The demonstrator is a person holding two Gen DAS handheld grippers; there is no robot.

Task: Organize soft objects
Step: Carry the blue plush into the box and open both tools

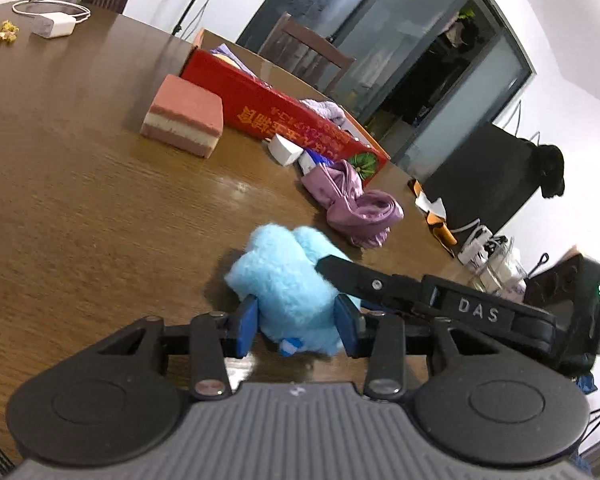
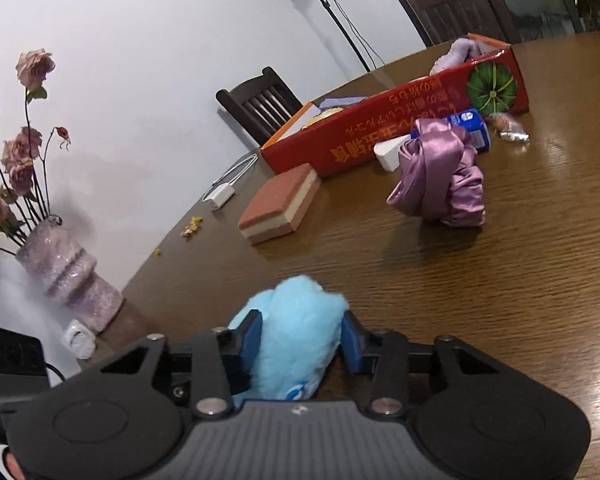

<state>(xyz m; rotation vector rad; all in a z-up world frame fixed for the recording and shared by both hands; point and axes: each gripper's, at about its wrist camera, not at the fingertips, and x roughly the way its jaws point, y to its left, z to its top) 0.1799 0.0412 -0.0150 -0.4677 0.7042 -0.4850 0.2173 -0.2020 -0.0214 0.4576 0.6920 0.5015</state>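
- Your left gripper (image 1: 296, 322) sits low in the centre of the left wrist view, its blue pads (image 1: 247, 330) pressed against both sides of the fluffy blue towel (image 1: 276, 276), so it is clamped on the towel at a narrow width.
- Your right gripper (image 2: 300, 338) does the same in its own view: the pads (image 2: 252, 340) squeeze the towel (image 2: 296, 332) from either side, low in the centre of the frame.
- In the left wrist view one black finger of the right gripper (image 1: 364, 278) reaches in from the lower right and lies over the towel's right end (so both grippers hold the one towel).
- The towel rests on the brown tabletop (image 1: 80, 184), near its edge closest to you.
- Above and right of the towel in the left wrist view lies a crumpled purple satin cloth (image 1: 352, 204), apart from the towel.
- Behind that cloth stands a long red box (image 1: 276, 108), open at the top, with lilac cloth showing inside.
- A pink layered sponge (image 1: 184, 114) lies just beside the box, at its left end in the left wrist view.
- A white charger (image 1: 54, 24) with its cable sits at the upper left of that frame.
- In the right wrist view a vase of dried roses (image 2: 66, 276) stands at the left, beyond the tabletop's edge.
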